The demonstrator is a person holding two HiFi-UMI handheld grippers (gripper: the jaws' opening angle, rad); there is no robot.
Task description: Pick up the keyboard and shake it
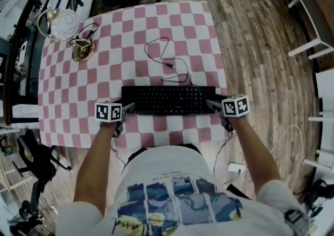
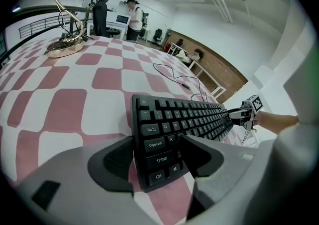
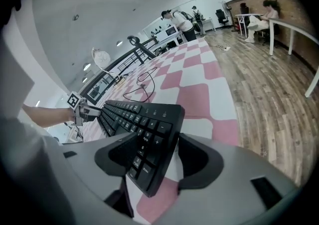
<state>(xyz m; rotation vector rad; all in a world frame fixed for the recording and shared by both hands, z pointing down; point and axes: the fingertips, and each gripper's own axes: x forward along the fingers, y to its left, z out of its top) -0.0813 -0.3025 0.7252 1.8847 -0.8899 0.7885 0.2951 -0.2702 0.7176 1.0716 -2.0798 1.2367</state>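
Keyboard (image 1: pixel 168 99) lies flat near the desk (image 1: pixel 130 47) edge at six o'clock. Left tongs (image 1: pixel 127 108) at nine and right tongs (image 1: pixel 211 105) at three straddle its ends, spread wide and unclamped, apparently positioned for a balanced lift.

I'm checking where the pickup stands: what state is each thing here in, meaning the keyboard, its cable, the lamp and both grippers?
keyboard: lying flat on the checked cloth, not lifted.
left gripper: open, jaws astride the keyboard's left end.
right gripper: open, jaws astride its right end.
cable: loose on the cloth, plug end free.
lamp: standing upright.
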